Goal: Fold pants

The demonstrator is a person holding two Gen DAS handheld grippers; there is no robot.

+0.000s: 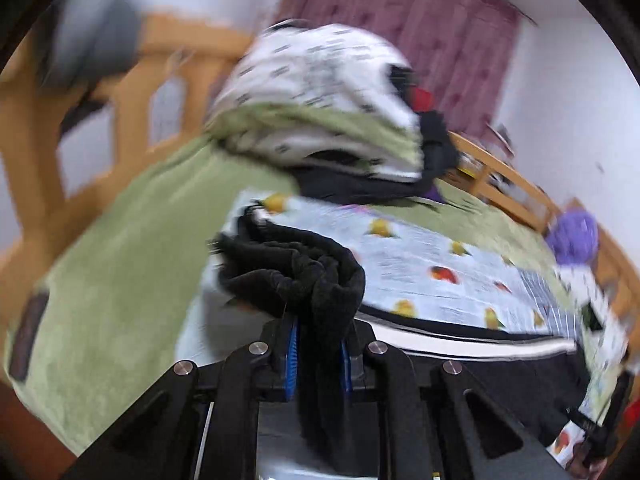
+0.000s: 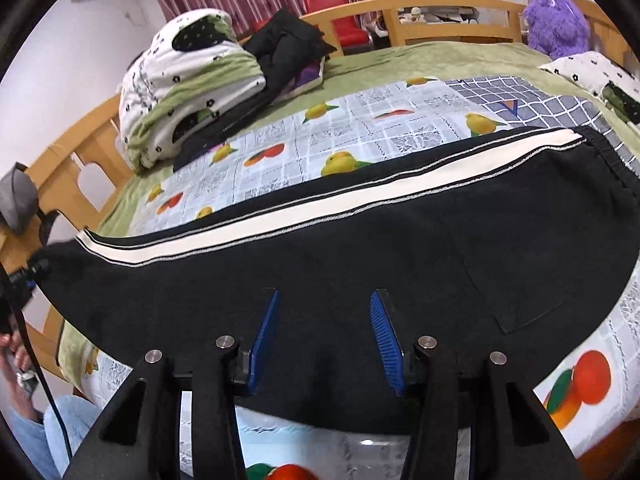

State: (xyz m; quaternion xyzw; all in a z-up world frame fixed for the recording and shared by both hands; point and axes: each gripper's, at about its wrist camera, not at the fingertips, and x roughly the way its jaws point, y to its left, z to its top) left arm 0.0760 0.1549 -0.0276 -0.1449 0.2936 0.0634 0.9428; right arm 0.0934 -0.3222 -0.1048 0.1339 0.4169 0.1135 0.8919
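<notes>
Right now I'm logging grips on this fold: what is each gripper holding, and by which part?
The left gripper pinches a bunched end of the black pants. The right gripper holds nothing, open above them.

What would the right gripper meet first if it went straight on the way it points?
Most likely the black pants spread on the bed. The right gripper angles down with open jaws, and black cloth fills the view ahead of them. How far off it lies is unclear.
</notes>
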